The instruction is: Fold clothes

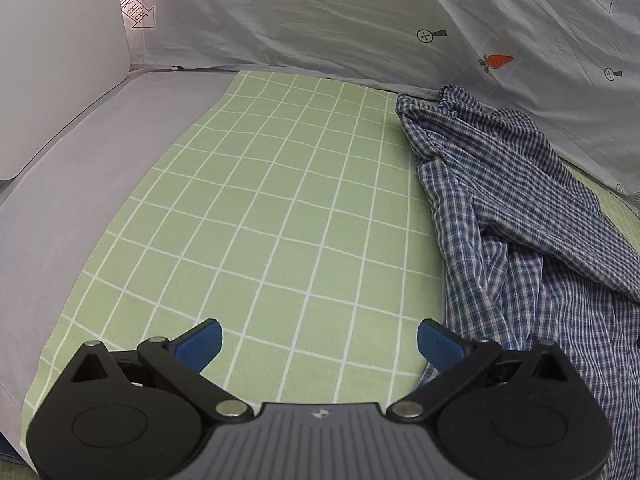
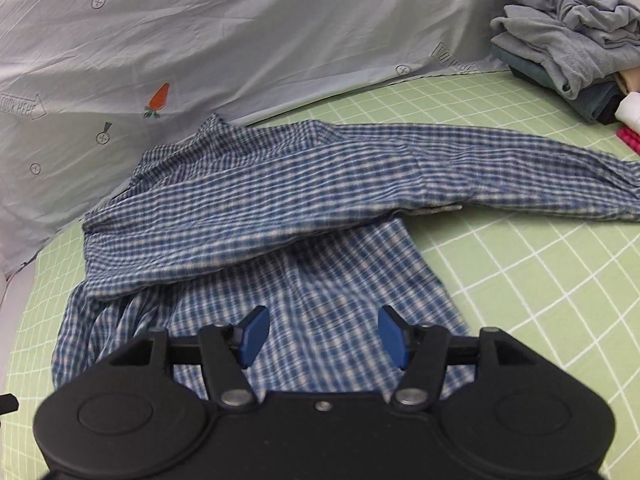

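A blue and white checked shirt (image 2: 280, 208) lies crumpled on a green grid cloth (image 2: 540, 280), one sleeve stretched out to the right. It also shows at the right of the left wrist view (image 1: 520, 220). My right gripper (image 2: 323, 332) is open and empty, just above the shirt's near hem. My left gripper (image 1: 320, 344) is open and empty over the bare green cloth (image 1: 260, 220), its right finger close to the shirt's left edge.
A pale sheet with printed marks and a carrot (image 2: 158, 98) hangs behind the surface. A pile of folded grey and dark clothes (image 2: 572, 52) sits at the far right. A white panel (image 1: 52, 80) stands at the far left.
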`<state>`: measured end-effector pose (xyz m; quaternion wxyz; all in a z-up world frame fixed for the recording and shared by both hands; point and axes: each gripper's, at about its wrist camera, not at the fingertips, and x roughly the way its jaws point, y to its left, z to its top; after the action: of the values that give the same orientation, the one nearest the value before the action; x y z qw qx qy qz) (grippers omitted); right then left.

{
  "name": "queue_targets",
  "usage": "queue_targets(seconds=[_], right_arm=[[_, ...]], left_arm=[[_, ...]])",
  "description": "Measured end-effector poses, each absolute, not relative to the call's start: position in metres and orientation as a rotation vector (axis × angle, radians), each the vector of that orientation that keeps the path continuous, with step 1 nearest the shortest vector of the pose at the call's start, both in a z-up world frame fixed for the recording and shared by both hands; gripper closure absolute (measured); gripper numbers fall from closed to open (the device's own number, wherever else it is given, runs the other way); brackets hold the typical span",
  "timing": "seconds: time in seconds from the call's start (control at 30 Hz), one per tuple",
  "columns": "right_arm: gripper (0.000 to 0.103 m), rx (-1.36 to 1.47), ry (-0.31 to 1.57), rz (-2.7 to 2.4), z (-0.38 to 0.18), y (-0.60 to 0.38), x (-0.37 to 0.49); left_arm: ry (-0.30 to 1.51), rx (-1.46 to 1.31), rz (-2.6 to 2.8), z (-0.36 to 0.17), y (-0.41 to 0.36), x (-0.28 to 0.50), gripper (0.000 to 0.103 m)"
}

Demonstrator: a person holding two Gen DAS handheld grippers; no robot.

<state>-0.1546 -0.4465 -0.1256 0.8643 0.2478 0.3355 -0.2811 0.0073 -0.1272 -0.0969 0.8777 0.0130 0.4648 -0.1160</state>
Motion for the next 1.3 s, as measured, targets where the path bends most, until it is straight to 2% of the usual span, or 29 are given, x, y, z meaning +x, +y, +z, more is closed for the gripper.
queue_targets(seconds=[0.1,0.37,0.57,0.63,0.67,0.7,0.73,0.77,0.8,0.83,0.87,1.0,1.3], right_arm=[[0.031,0.493,0.683,-0.664,-0.125,-0.478,-0.141],[0.031,0.505,0.696,-0.792,-0.137,-0.582,-0.103],[0.038,0.560,0.778,-0.742,-0.163,-0.616,-0.087],[0.044,0.576,0.776,-0.727,-0.168,-0.618,-0.086],[0.050,0.560,0.773,-0.704,-0.168,-0.616,-0.084],[0.068,0.545,0.770,-0.681,-0.168,-0.615,-0.082],[0.091,0.537,0.765,-0.659,-0.168,-0.614,-0.080],[0.095,0.535,0.760,-0.651,-0.167,-0.613,-0.078],[0.098,0.531,0.755,-0.643,-0.166,-0.612,-0.076],[0.100,0.509,0.744,-0.646,-0.163,-0.610,-0.074],[0.100,0.487,0.735,-0.647,-0.160,-0.609,-0.073],[0.100,0.467,0.645,-0.665,-0.135,-0.617,-0.076],[0.101,0.382,0.387,-0.698,-0.057,-0.636,-0.081]], left_arm=[[0.952,0.020,-0.259,-0.094,-0.145,0.046,0.001],[0.937,-0.068,-0.276,-0.101,-0.205,0.169,0.002],[0.964,-0.157,-0.276,-0.120,-0.244,0.236,0.009],[0.968,-0.159,-0.272,-0.127,-0.251,0.247,0.014],[0.976,-0.155,-0.260,-0.131,-0.254,0.252,0.019],[0.986,-0.152,-0.244,-0.135,-0.257,0.257,0.029],[0.996,-0.149,-0.228,-0.138,-0.259,0.262,0.034],[1.006,-0.164,-0.227,-0.142,-0.260,0.265,0.045],[1.016,-0.186,-0.232,-0.146,-0.260,0.268,0.052],[1.025,-0.217,-0.240,-0.150,-0.260,0.270,0.070],[1.037,-0.250,-0.248,-0.153,-0.260,0.272,0.095],[0.984,-0.252,-0.257,-0.142,-0.267,0.271,0.100],[0.752,-0.137,-0.374,-0.058,-0.305,0.269,0.100]])
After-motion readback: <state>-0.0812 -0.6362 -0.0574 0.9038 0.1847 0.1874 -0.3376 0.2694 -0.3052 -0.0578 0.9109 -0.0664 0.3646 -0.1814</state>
